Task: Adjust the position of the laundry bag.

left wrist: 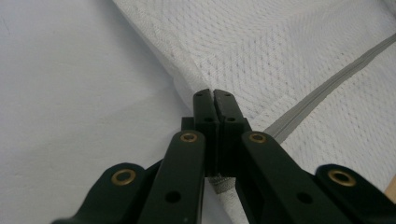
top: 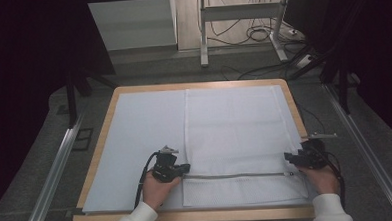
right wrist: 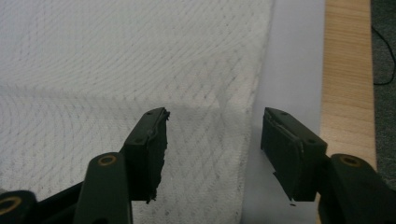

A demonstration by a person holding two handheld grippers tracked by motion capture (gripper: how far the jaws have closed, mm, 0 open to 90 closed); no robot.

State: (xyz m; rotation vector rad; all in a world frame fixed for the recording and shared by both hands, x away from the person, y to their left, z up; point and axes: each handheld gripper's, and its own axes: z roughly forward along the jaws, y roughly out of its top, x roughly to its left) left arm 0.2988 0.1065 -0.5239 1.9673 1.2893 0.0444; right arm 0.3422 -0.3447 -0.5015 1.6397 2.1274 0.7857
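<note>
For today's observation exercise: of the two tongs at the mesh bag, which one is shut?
The left tongs, at the zipper's left end: their jaws are pressed together on the mesh bag's edge. The right tongs stand apart.

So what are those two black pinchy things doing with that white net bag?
A person is working on a white mesh bag lying flat on the table. The left gripper is pinched shut on the bag's edge at the left end of the grey zipper. The right gripper is open over the bag's right edge, not gripping it yet.
</note>
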